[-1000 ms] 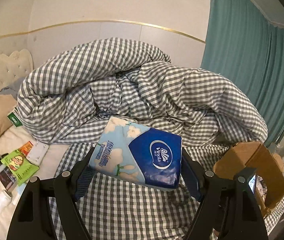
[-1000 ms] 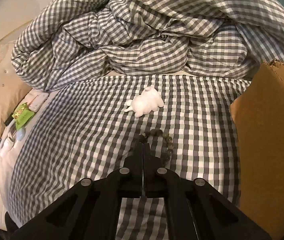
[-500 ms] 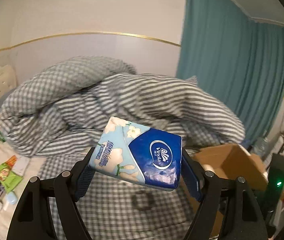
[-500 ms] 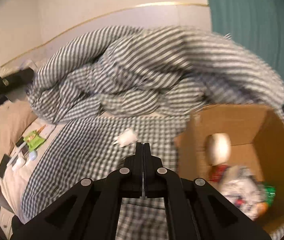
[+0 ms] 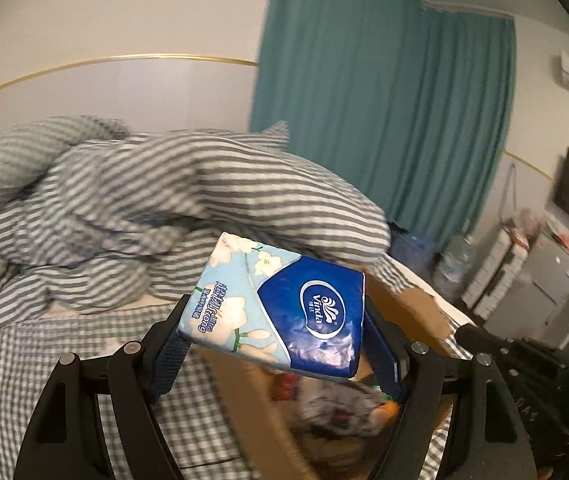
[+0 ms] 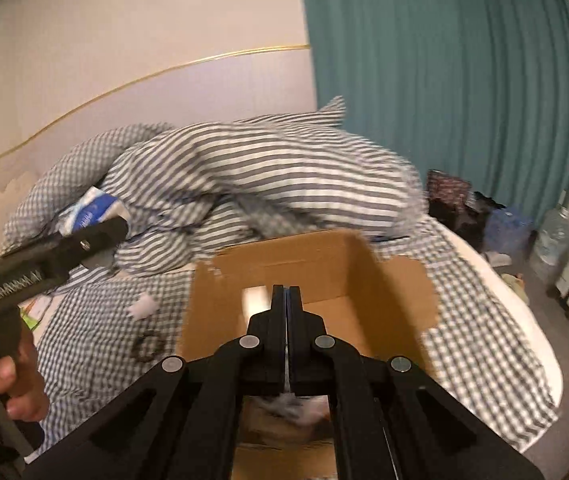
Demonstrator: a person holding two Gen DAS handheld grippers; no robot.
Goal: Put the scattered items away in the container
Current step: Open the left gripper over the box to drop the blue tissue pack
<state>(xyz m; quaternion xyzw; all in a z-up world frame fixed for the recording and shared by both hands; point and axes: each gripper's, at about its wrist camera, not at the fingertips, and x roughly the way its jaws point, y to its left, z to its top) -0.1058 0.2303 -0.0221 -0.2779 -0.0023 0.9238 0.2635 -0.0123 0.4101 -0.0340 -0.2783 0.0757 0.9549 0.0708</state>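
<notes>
Checked grey bedding (image 5: 132,208) lies behind your left claw (image 5: 274,344), which pinches the blue floral tissue pack (image 5: 280,308), now above the brown cardboard box (image 5: 412,312); your right claw (image 6: 287,308), pressed together, has risen over it.

One tissue pack (image 5: 280,304), one cardboard box (image 6: 316,272) (open), two grippers, one duvet (image 6: 268,184)

Motion blur smears the checked duvet (image 5: 132,200) into stripes beyond the left hand-held gripper (image 5: 276,332). Below its tissue pack (image 5: 284,308), the cardboard box (image 5: 244,400) holds blurred, unidentifiable contents, partly covered. Under the right hand-held gripper (image 6: 286,304), the box's (image 6: 324,264) near side is cut off.
</notes>
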